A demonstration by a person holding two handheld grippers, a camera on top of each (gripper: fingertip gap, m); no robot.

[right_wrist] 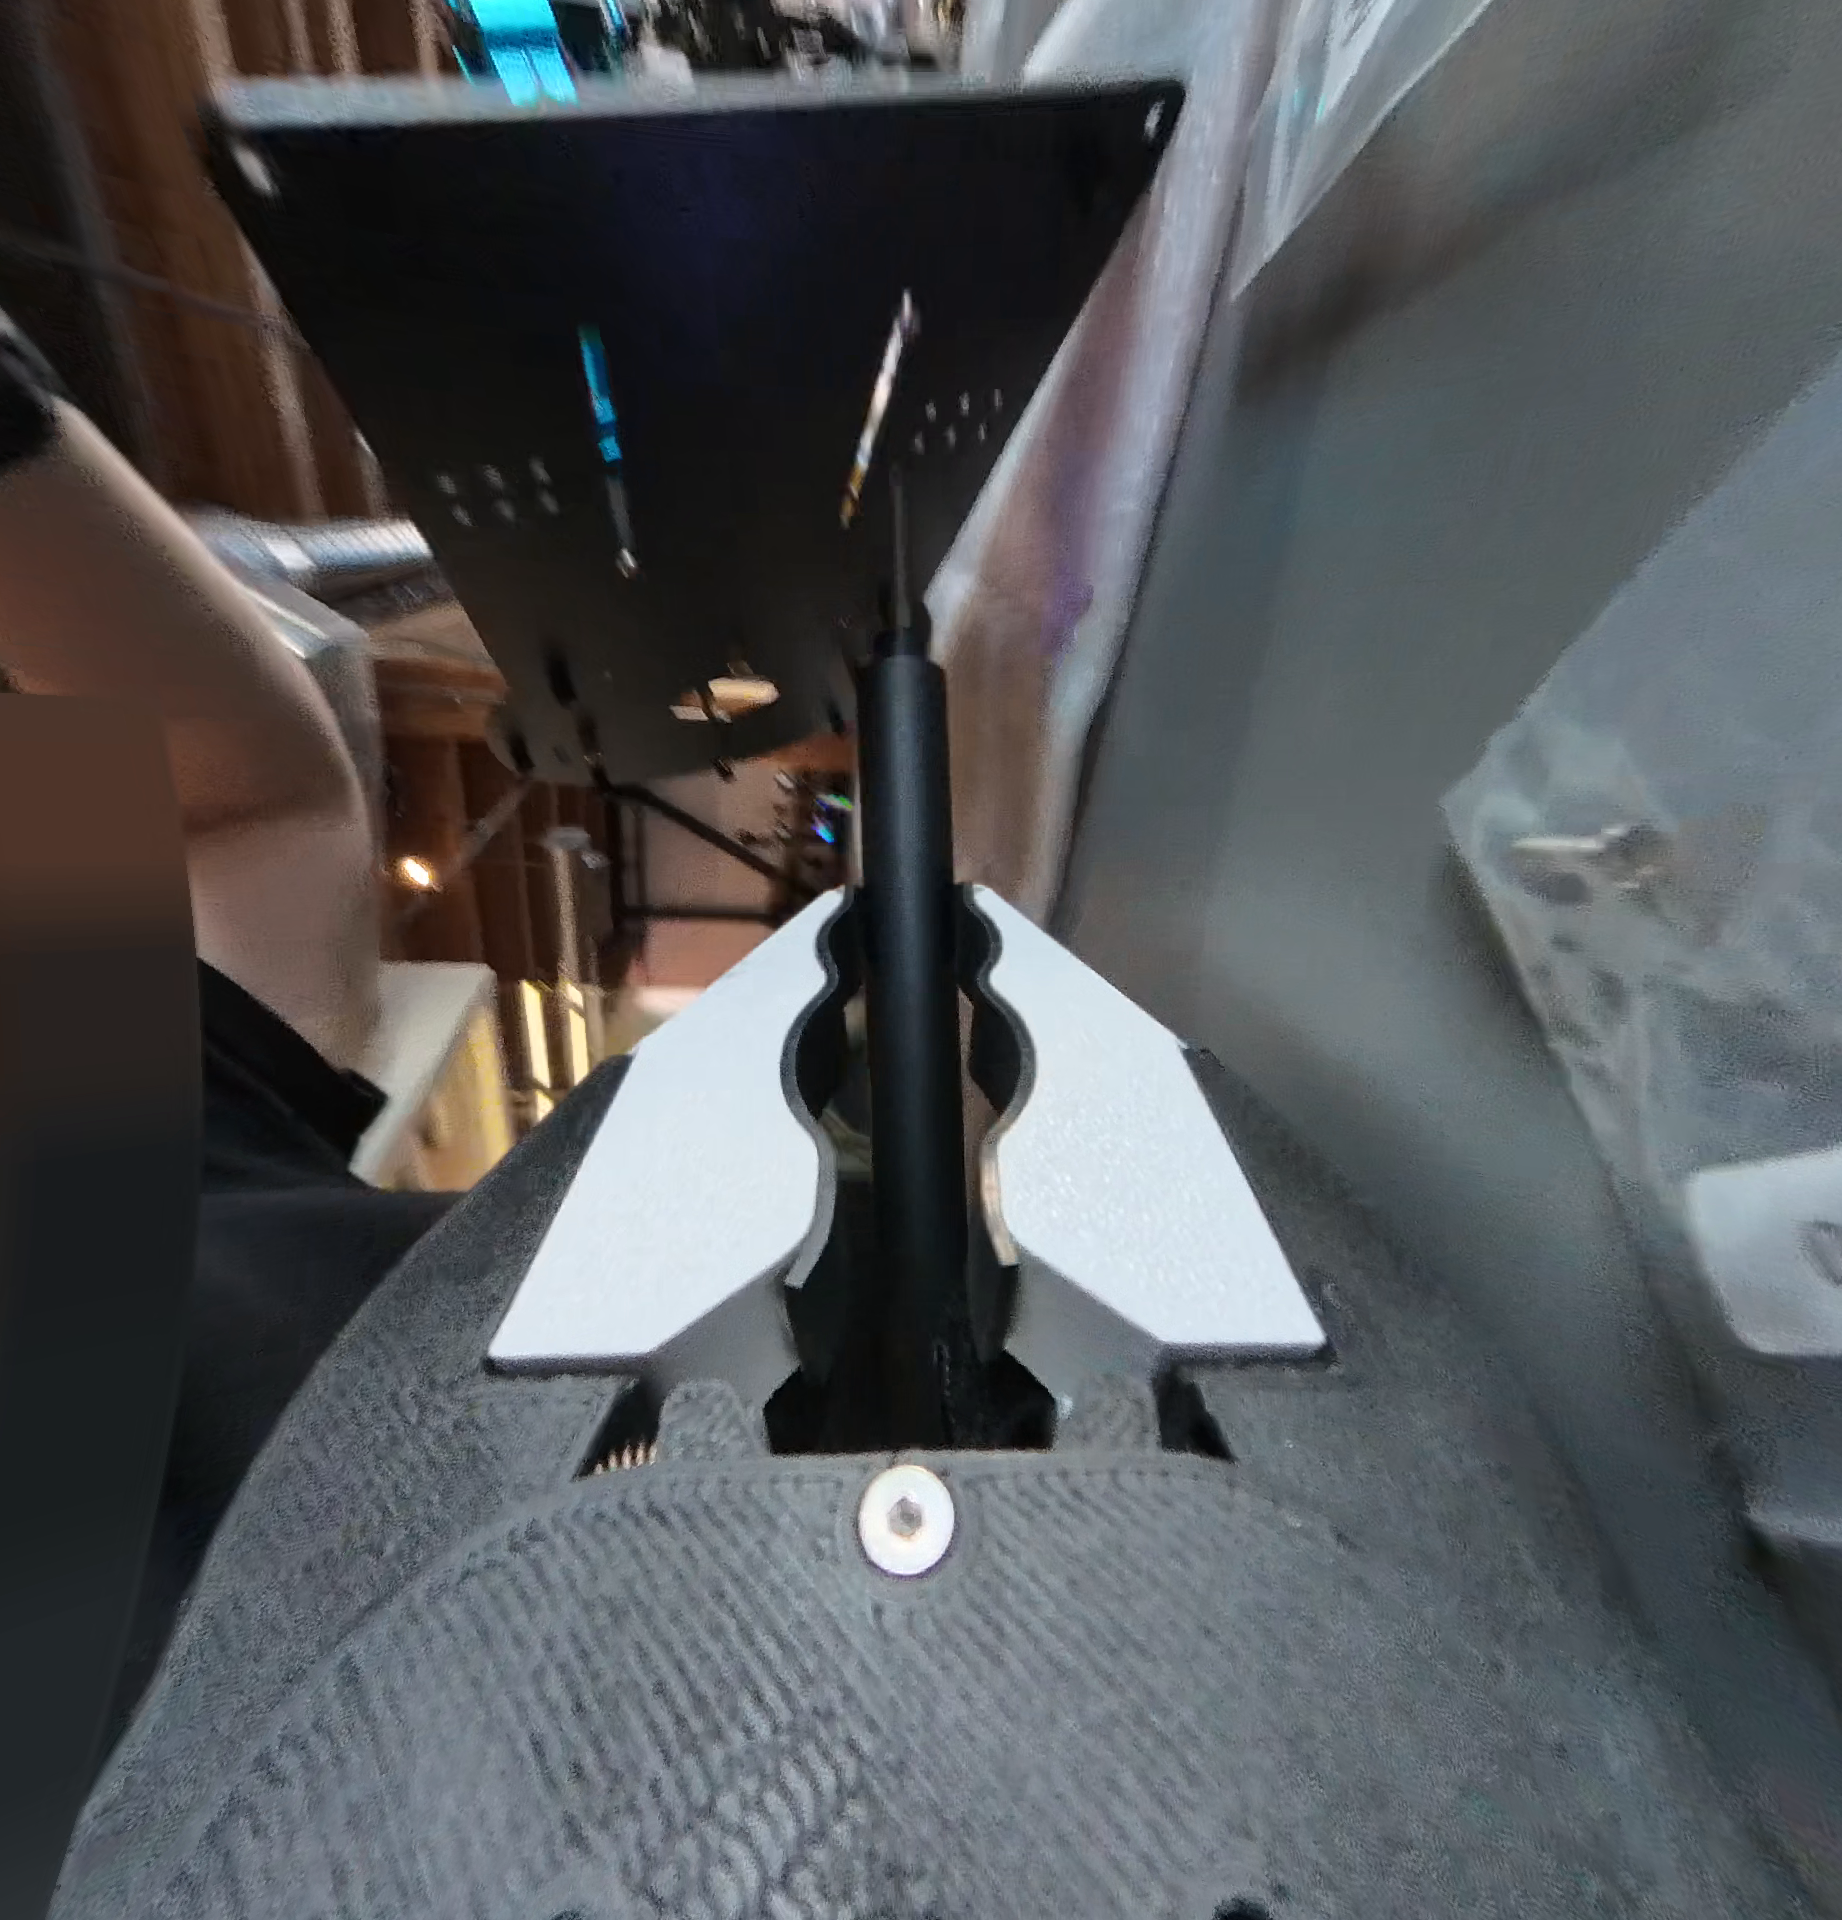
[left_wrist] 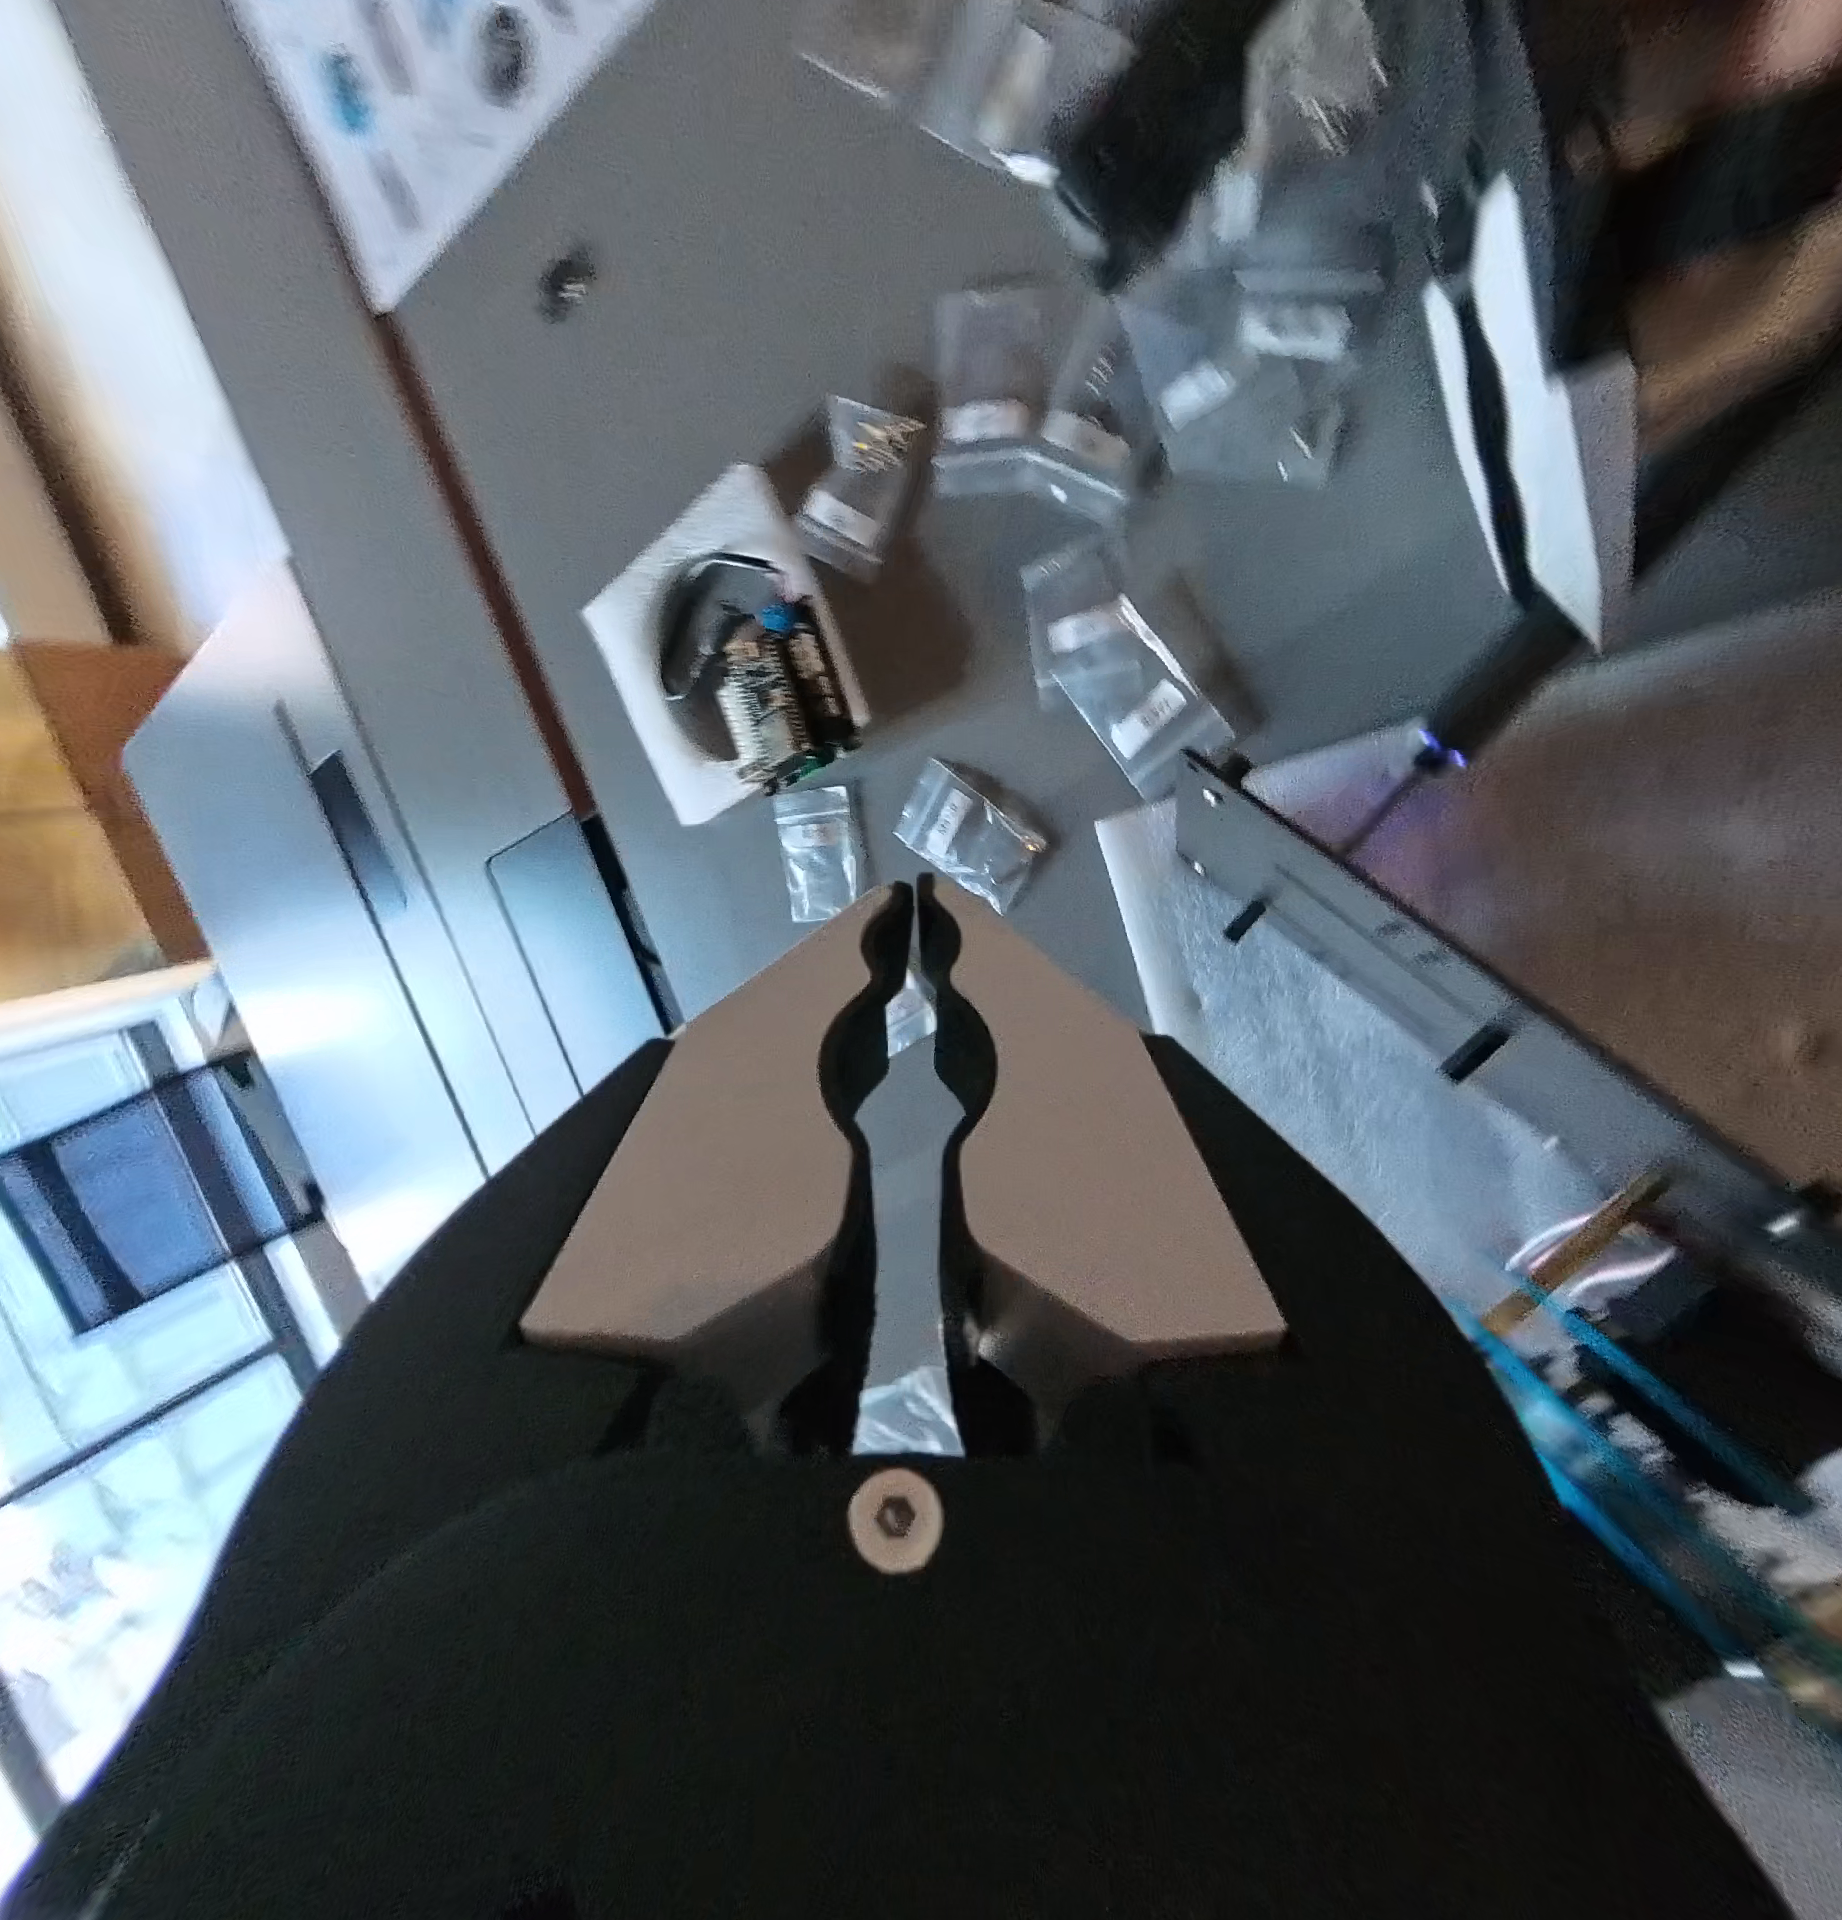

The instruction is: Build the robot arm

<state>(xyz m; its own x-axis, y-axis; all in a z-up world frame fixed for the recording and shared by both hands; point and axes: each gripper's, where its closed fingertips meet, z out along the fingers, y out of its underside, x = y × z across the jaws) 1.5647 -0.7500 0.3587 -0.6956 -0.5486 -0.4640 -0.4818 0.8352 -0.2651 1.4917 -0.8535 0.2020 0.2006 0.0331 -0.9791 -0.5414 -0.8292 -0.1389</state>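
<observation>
In the left wrist view my left gripper (left_wrist: 915, 896) is shut with nothing between its fingertips. It hovers over a grey table (left_wrist: 688, 364), nearest to two small clear plastic bags (left_wrist: 964, 836). Beyond them a circuit board (left_wrist: 787, 691) lies on a white foam pad (left_wrist: 652, 582). In the right wrist view my right gripper (right_wrist: 909, 909) is shut on a slim black screwdriver (right_wrist: 904, 831). Its thin tip points at a tilted black metal panel (right_wrist: 688, 343) with slots and small holes. The same panel shows edge-on in the left wrist view (left_wrist: 1343, 914).
Several more clear parts bags (left_wrist: 1125, 416) are scattered across the far table. A white cloth (left_wrist: 1291, 1049) lies under the panel. A silver laptop (left_wrist: 304, 831) stands at the left. A person's arm (right_wrist: 158, 644) is left of the panel, and a bag (right_wrist: 1665, 935) lies at the right. Left tips to right tips: about 20 cm.
</observation>
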